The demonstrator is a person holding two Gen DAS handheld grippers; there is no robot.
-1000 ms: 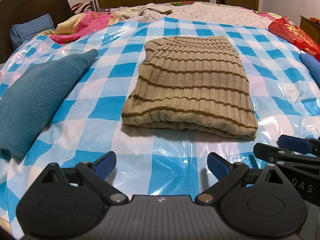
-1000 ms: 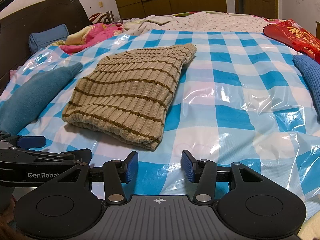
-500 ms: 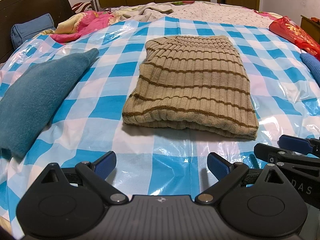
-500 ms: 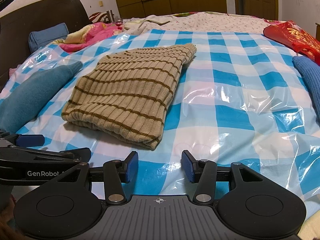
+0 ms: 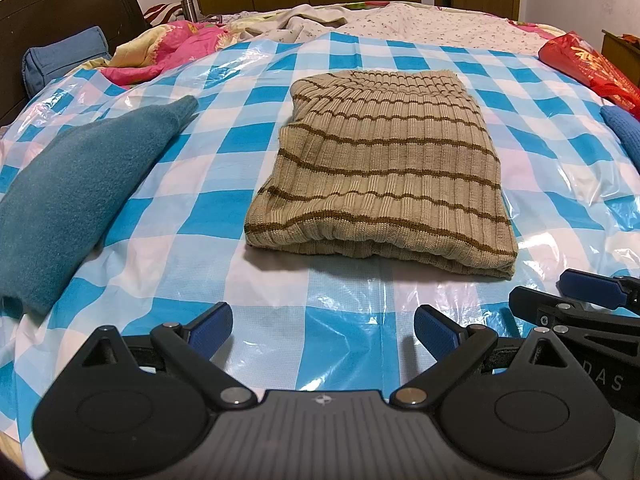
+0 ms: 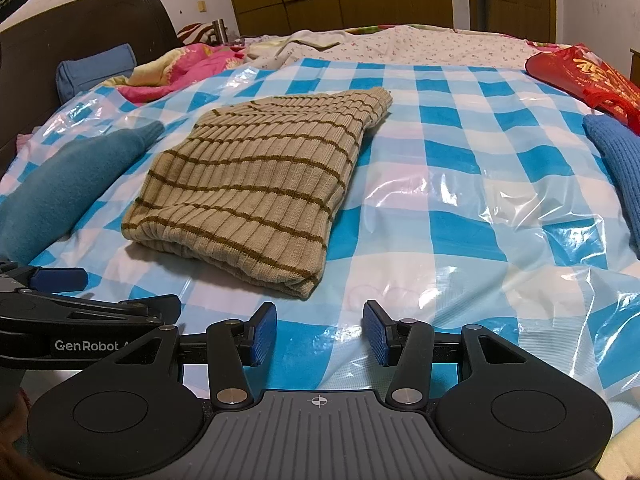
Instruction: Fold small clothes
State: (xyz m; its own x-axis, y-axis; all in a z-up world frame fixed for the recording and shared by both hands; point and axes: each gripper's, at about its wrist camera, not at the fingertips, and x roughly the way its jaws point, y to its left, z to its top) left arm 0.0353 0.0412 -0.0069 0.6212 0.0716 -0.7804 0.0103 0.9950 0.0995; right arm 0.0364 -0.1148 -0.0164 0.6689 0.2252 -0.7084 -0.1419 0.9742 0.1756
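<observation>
A beige ribbed sweater with brown stripes (image 5: pixel 380 168) (image 6: pixel 256 192) lies folded into a rectangle on the blue-and-white checked plastic sheet (image 5: pixel 208 208). My left gripper (image 5: pixel 323 326) hovers open at the sheet's near edge, short of the sweater, nothing between its blue pads. Beside it on the right, my right gripper (image 6: pixel 320 334) also stands open and empty, just off the sweater's near right corner. Each gripper shows at the edge of the other's view: the right gripper (image 5: pixel 576 300) and the left gripper (image 6: pixel 60 292).
A teal folded garment (image 5: pixel 72 192) lies left of the sweater. A blue knit piece (image 6: pixel 616 168) and a red bag (image 6: pixel 588 76) sit at the right. Pink bedding (image 5: pixel 168 48), a blue pillow (image 5: pixel 60 60) and a dark headboard are at the back left.
</observation>
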